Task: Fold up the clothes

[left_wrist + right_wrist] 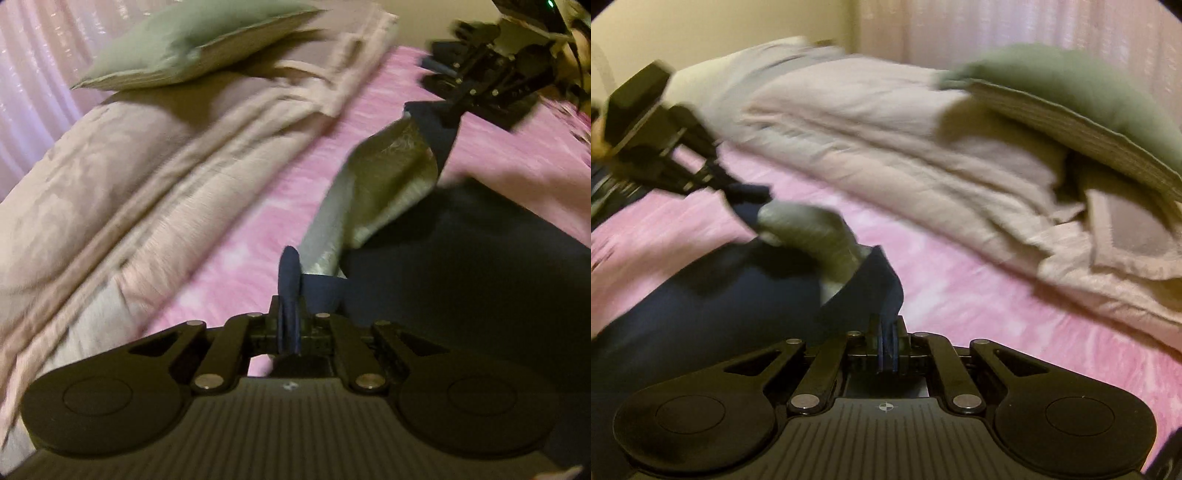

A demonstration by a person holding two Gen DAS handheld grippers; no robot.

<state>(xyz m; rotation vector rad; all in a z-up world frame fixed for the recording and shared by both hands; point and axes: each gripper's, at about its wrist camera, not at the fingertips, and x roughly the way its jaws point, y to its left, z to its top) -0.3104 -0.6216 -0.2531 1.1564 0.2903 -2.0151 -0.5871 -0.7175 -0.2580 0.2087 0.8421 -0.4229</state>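
Jaws clamped on navy garment (461, 258)

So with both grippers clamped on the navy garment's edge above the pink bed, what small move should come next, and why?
Probably carry the lifted edge across and lay it over the rest. The left gripper and right gripper are each shut on the navy garment, its grey lining is exposed, and its bulk lies on the pink sheet.

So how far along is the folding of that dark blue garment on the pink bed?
Early. No finished fold shows yet. In hand: the left gripper and right gripper are each shut on an edge of the navy garment, raising it off the pink bedsheet. Left: lay it over and flatten it.
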